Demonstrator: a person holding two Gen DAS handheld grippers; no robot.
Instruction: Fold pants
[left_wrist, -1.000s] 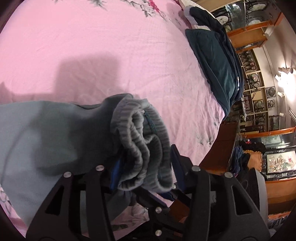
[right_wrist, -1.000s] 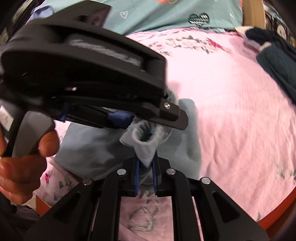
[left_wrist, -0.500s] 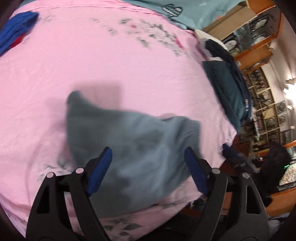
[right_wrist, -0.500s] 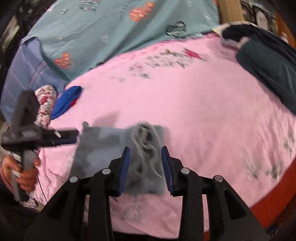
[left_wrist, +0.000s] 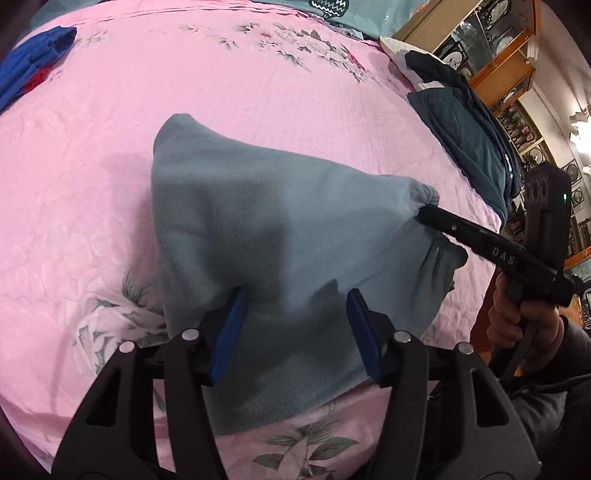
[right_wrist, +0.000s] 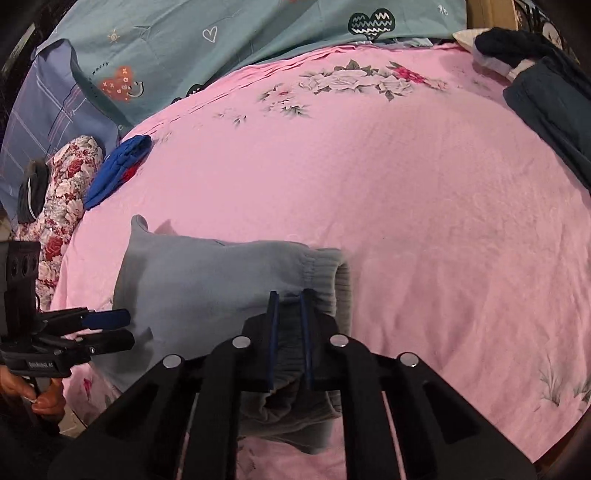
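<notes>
In the left wrist view, the left gripper (left_wrist: 293, 332) hangs above the folded grey pants (left_wrist: 280, 236). Its jaws are closing, apart, holding nothing. The right gripper (left_wrist: 424, 212) bites the ribbed cuff. Open pink bedspread (left_wrist: 258, 92) lies beyond.

In the right wrist view, the jaws are closing on the cuff. Much free bedspread extends right; a blue cloth (right_wrist: 118, 168) lies far left.

Setting: home bedroom. Ahead of the right gripper (right_wrist: 289, 339), a bed with pink floral sheet (right_wrist: 388, 192) and teal duvet (right_wrist: 240, 40). Beyond the left gripper, to its right, wooden display shelves (left_wrist: 517, 74) with framed pictures.
</notes>
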